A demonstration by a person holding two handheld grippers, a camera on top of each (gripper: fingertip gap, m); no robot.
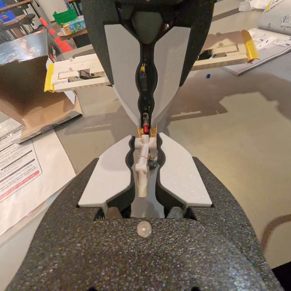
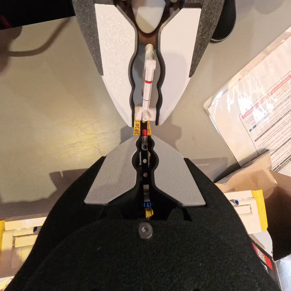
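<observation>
Yellow holed beams (image 1: pixel 153 131), red pin (image 1: pixel 146 128), white block piece (image 1: pixel 145 142), black beam (image 2: pixel 144 165).

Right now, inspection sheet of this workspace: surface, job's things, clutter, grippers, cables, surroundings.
Surface: matte grey tabletop, shadowed.
Job's things: white, yellow and black toy-brick assembly spanning both jaws; wide white wing section with yellow tips behind.
Clutter: torn cardboard box, laminated printed sheet, instruction booklet, small loose blue peg.
Grippers: left gripper clamps the white end; right gripper clamps the black beam.
Cables: nothing seen.
Surroundings: shelves, green bin.
</observation>
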